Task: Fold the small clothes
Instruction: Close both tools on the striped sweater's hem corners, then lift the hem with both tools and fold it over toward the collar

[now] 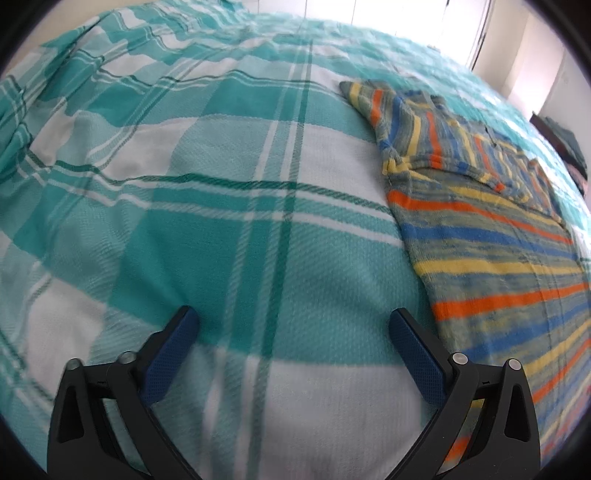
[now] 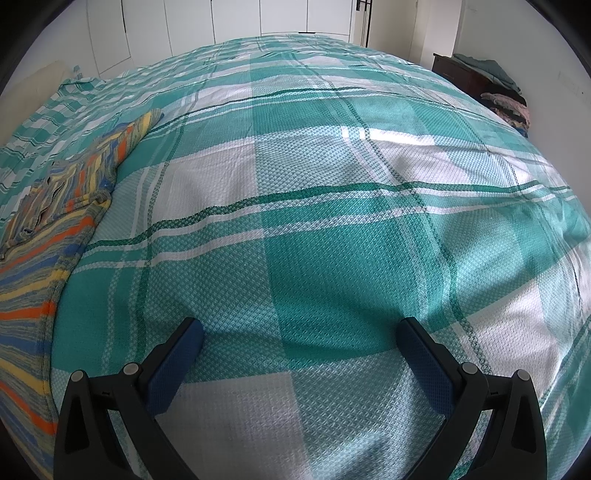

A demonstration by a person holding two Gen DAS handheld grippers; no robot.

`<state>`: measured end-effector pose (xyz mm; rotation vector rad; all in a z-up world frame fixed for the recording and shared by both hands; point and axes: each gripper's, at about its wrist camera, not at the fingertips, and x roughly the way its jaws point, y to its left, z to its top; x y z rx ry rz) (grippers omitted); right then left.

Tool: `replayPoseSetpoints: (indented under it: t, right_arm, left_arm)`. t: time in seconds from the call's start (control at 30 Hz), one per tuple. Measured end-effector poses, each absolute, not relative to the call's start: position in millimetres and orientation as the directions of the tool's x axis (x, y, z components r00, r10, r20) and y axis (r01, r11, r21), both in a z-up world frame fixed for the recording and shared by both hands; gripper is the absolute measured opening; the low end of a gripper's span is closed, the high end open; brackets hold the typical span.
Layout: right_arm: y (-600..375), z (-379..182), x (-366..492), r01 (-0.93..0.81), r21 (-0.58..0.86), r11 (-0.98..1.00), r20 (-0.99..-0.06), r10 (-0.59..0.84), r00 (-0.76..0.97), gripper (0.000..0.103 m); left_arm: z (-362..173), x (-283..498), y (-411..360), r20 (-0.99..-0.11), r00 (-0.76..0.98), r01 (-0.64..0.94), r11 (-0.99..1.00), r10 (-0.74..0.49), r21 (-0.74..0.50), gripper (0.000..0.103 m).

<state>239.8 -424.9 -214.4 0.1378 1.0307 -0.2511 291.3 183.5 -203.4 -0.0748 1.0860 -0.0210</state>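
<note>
The left gripper (image 1: 293, 325) hovered low over the teal and white plaid bedspread (image 1: 229, 206), pointing forward along the bed, its two blue-padded fingers (image 1: 173, 350) spread wide with nothing between them but bare cover. Its right finger sat just beside the near edge of the striped shirt (image 1: 491, 254), though whether it touched the fabric could not be told. That small shirt, banded in orange, blue, yellow and grey-green, lay flat on the bedspread between the two grippers: at the right side of the left wrist view, with one sleeve (image 1: 373, 99) stretched away toward the far side of the bed and the collar area rumpled. In the right wrist view the same shirt (image 2: 44, 236) ran along the left edge. The right gripper (image 2: 299, 328) was held at a similar low, forward-pointing angle, well apart from the shirt, its jaws likewise released wide and empty above the plaid cover (image 2: 332, 221). Beyond the bed stood white cupboard doors (image 2: 192, 33), and at the far right a dark piece of furniture (image 2: 461, 74) carried a heap of clothes (image 2: 495, 74).
</note>
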Motion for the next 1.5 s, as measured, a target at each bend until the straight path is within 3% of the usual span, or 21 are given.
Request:
replayPoseSetpoints:
  t: [0.07,0.23,0.3,0.37,0.43,0.47,0.53,0.6,0.63,0.67,0.7,0.73,1.03,1.3,1.5]
  right_arm:
    - [-430.4,-206.7,238.1,0.233,0.042,0.972,-0.874,-0.077,0.48,0.103]
    - [-418.8,-154.8,192.1,0.071,0.277,0.958,-0.839,0.205,0.503,0.094]
    - [-398.1,-137.2,160.0,-0.031,0.42,0.907,-0.797,0.385,0.464,0.094]
    - [-375.8,-133.5,133.1,-0.082,0.483,0.872,-0.782,0.472,0.408,0.094]
    - [-352.2,-145.2,111.7,-0.083,0.515,0.853,-0.794,0.511,0.328,0.093]
    - [-342.2,-154.2,105.9,-0.077,0.536,0.84,-0.796,0.534,0.285,0.091]
    - [-324.3,-171.3,100.4,-0.076,0.538,0.839,-0.81,0.541,0.226,0.074]
    - [-314.7,-180.6,102.0,-0.066,0.506,0.86,-0.831,0.506,0.231,0.069]
    - [-312.9,-184.5,104.9,-0.051,0.517,0.855,-0.826,0.513,0.234,0.058]
    - [-312.8,-187.2,106.3,-0.039,0.535,0.844,-0.817,0.528,0.231,0.05]
    - [-312.8,-189.3,109.8,-0.024,0.558,0.83,-0.806,0.549,0.222,0.024]
    - [-313.2,-188.9,111.5,-0.016,0.568,0.823,-0.801,0.557,0.219,0.007]
    - [-336.5,-148.1,132.7,0.001,0.694,0.72,-0.669,0.645,0.37,0.007]
    - [-350.9,-127.6,270.7,0.007,0.726,0.687,-0.581,0.608,0.541,0.007]
    - [-355.8,-132.6,394.1,0.041,0.698,0.715,-0.602,0.554,0.575,0.007]
  left_arm:
    - [-189.2,277.9,191.5,-0.891,0.447,-0.04,0.993,-0.084,-0.114,0.099]
    - [-141.5,197.9,197.6,-0.836,0.447,0.057,0.943,-0.319,-0.329,0.097]
    - [-142.3,161.4,182.4,-0.819,0.381,0.127,0.901,-0.43,-0.414,0.097]
    - [-153.1,141.6,168.5,-0.819,0.325,0.146,0.881,-0.472,-0.45,0.091]
    - [-170.3,129.3,156.3,-0.836,0.265,0.134,0.877,-0.48,-0.461,0.07]
    - [-175.9,126.6,153.2,-0.846,0.253,0.124,0.883,-0.469,-0.452,0.064]
    - [-177.7,122.8,149.7,-0.852,0.265,0.105,0.892,-0.452,-0.44,0.061]
    - [-177.1,122.8,144.4,-0.835,0.241,0.114,0.868,-0.495,-0.482,0.045]
    - [-177.5,123.0,140.0,-0.832,0.212,0.123,0.859,-0.512,-0.497,0.021]
    - [-178.4,123.2,135.1,-0.835,0.184,0.136,0.855,-0.519,-0.501,0.007]
    - [-177.0,121.9,131.2,-0.838,0.173,0.154,0.855,-0.517,-0.495,0.007]
    - [-171.0,121.7,127.6,-0.842,0.182,0.183,0.859,-0.508,-0.479,0.006]
    - [-116.2,156.1,158.6,-0.704,0.347,0.117,0.774,-0.62,-0.623,0.005]
    - [-103.3,290.9,168.0,-0.655,0.481,0.039,0.76,-0.583,-0.648,0.005]
    - [-120.7,409.4,157.6,-0.685,0.494,0.003,0.789,-0.535,-0.614,0.005]
